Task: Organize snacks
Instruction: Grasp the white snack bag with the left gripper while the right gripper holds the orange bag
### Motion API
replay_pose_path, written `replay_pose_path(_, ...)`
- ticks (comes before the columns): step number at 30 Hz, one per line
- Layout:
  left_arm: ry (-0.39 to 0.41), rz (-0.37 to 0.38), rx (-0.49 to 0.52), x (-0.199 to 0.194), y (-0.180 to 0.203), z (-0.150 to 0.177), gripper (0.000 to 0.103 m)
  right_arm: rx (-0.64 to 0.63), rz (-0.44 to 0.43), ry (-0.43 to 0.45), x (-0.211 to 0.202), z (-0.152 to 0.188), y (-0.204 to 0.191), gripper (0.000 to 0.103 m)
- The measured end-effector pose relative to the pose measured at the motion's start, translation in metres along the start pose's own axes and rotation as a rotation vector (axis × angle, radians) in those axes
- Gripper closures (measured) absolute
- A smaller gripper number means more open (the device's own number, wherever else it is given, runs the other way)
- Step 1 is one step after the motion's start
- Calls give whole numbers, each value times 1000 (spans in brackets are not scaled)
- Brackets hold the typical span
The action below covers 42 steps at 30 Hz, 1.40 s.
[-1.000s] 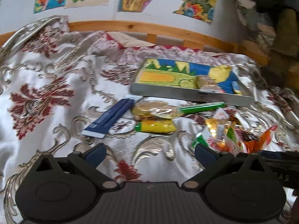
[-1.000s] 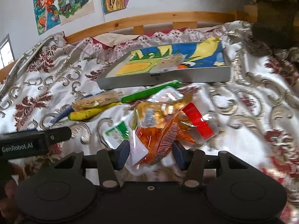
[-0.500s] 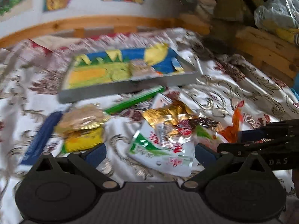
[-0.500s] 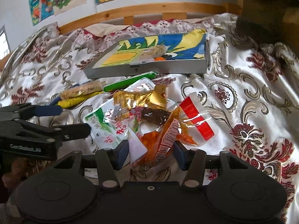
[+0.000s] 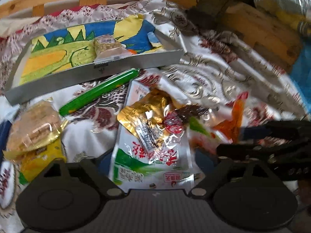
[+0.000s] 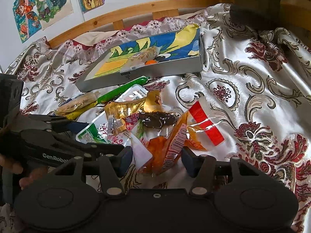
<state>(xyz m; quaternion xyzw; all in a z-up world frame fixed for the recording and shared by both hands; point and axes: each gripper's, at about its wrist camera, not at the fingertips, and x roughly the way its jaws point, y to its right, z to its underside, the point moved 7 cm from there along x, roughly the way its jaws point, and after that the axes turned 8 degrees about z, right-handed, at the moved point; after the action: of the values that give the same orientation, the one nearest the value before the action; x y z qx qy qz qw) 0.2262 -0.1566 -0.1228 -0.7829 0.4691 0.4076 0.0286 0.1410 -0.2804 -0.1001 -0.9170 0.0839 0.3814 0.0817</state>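
Observation:
A grey tray (image 5: 97, 73) (image 6: 175, 68) with a colourful lining holds a wrapped biscuit pack (image 5: 107, 48) (image 6: 143, 56). Loose snacks lie in front of it: a green stick (image 5: 97, 93) (image 6: 120, 90), a gold packet (image 5: 145, 116) (image 6: 124, 106), a white-green packet (image 5: 151, 161) (image 6: 91, 134), an orange packet (image 6: 165, 149) (image 5: 233, 122) with a red strip. My left gripper (image 5: 151, 163) is open, its jaws either side of the white-green packet. My right gripper (image 6: 157, 159) is open around the orange packet's near end.
A tan cracker pack (image 5: 33, 128) and a yellow packet (image 5: 38, 161) lie at the left. The patterned satin cloth (image 6: 252, 89) covers the surface. A wooden rail (image 6: 136, 9) runs behind. Drawings (image 6: 42, 5) hang on the wall.
My left gripper swung right and came in close over the white-green packet. My right gripper stayed open around the orange packet; the two grippers now sit close together.

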Motion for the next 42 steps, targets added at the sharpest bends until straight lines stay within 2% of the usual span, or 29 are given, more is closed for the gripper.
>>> replay_pose_path(5,71,70,-98,-13,-1,-5,32,18,15,-2,-2,0,4,46)
replay_pose_path(12,133,152,-150,-25,-1,-10,47,23,19,-8,0,1,5,43)
replay_pose_path(16,163,193,-178,-29,-2,-12,51,31,23,-20,4,3,5,43)
replay_pose_path(20,154,173,-210,-26,-11,-7,57,29,25,-24,6,4,5,43)
replay_pose_path(24,117,117,-143,-18,-8,-2,57,17,30,-24,9,5,3,42)
replay_pose_path(27,100,112,-128,-9,-5,-1,56,19,40,-18,9,5,4,43)
replay_pose_path(28,95,107,-126,-6,-5,-2,54,16,47,-13,9,4,4,43)
replay_pose_path(29,86,95,-122,-3,-5,-2,47,13,57,-6,9,4,5,43)
replay_pose_path(33,55,56,-69,9,1,-1,39,0,101,26,7,0,9,46)
replay_pose_path(36,50,48,-63,14,4,-3,39,18,104,28,7,-1,13,47)
replay_pose_path(37,45,38,-63,15,5,-4,41,24,102,27,7,-1,14,47)
replay_pose_path(38,41,19,-54,16,5,-4,48,26,101,26,7,-1,14,47)
replay_pose_path(39,30,-4,-38,16,6,-3,62,24,101,25,7,-1,14,47)
replay_pose_path(41,13,-21,-27,14,6,-1,69,25,100,23,7,-1,14,47)
replay_pose_path(42,7,-19,-35,11,6,0,76,27,100,23,7,0,14,47)
